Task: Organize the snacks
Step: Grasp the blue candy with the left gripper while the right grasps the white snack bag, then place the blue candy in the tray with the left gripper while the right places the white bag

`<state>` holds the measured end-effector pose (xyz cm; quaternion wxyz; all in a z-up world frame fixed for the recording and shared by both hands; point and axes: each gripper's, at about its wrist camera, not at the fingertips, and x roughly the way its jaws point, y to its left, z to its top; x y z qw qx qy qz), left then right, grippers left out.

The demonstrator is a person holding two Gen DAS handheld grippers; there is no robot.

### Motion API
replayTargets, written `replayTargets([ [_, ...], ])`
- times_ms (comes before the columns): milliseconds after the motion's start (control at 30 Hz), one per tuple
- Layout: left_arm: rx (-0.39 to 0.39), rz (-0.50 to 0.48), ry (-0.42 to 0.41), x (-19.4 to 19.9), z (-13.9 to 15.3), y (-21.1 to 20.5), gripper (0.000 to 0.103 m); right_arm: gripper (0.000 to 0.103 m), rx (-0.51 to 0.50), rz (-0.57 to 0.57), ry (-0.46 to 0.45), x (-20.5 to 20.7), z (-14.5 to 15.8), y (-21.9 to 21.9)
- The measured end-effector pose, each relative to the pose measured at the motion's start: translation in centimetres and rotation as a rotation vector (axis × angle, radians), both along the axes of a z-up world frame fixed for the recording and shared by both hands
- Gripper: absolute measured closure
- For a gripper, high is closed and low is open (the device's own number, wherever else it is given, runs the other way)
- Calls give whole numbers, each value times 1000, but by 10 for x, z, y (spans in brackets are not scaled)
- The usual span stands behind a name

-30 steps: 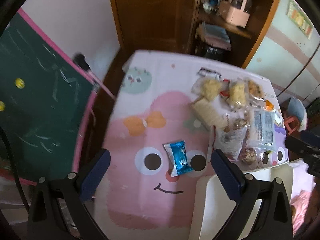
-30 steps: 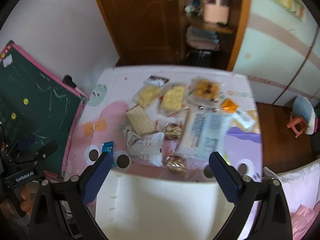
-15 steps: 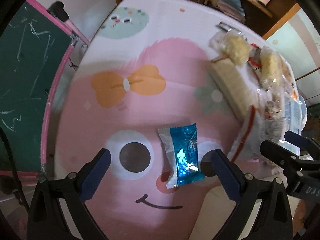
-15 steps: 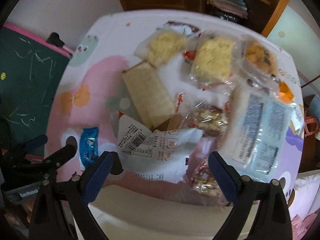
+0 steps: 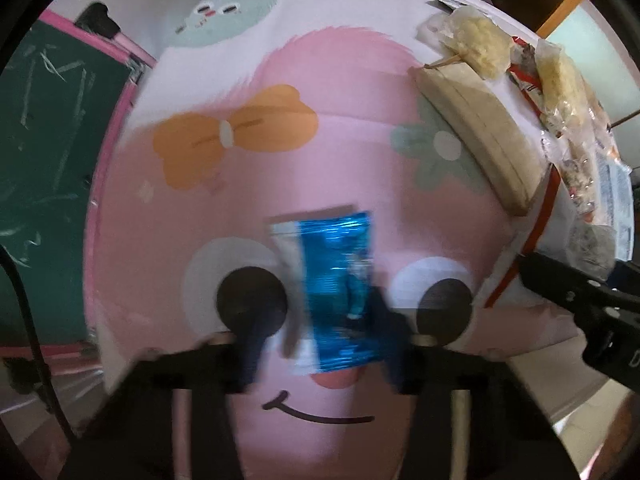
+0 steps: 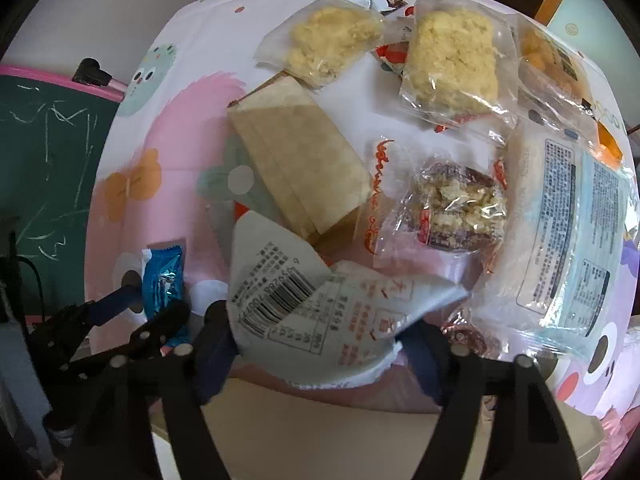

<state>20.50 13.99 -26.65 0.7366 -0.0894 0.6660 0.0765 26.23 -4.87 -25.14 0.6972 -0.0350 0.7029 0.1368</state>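
Note:
A blue foil snack packet (image 5: 338,292) lies on the pink cartoon tablecloth (image 5: 280,152). My left gripper (image 5: 320,344) is low over it, blurred, its fingers close on either side of the packet's near end; I cannot tell whether they grip it. It also shows in the right wrist view (image 6: 164,280). My right gripper (image 6: 320,344) is open around the near edge of a white barcode packet (image 6: 316,300). Behind that lie a tan flat packet (image 6: 300,160), two crumbly yellow snack bags (image 6: 332,40) (image 6: 452,64) and a nut bar (image 6: 460,208).
A large clear printed bag (image 6: 568,232) and an orange snack bag (image 6: 552,64) lie at the right. A green chalkboard with a pink frame (image 5: 52,140) stands left of the table. A white bin rim (image 6: 320,420) sits below the table's near edge.
Both grippers have dropped down close to the table. The left fingers have narrowed around the blue packet. The right gripper has come down over the white barcode packet.

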Motion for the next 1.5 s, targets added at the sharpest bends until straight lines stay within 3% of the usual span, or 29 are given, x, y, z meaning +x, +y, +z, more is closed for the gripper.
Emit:
replayTargets([
  [167, -7, 23, -22, -7, 6, 1, 75, 43, 5, 6, -31, -10, 12, -3],
  [267, 9, 18, -74, -14, 25, -2, 76, 44, 29, -10, -78, -11, 28, -6],
  [633, 25, -78, -329, -59, 162, -35, 76, 44, 175, -107, -286, -36, 146, -48],
  [733, 16, -118, -368, -78, 187, -51, 76, 44, 191, -109, -329, -62, 180, -64],
  [933, -1, -201, -395, -116, 221, -93, 76, 43, 184, -110, -374, -113, 219, -91],
  [1200, -20, -290, -356, -151, 209, -140, 76, 43, 124, -127, -326, -173, 206, -126],
  [1500, -5, -319, -276, -173, 171, -168, 76, 42, 62, -210, -208, -203, 147, -156],
])
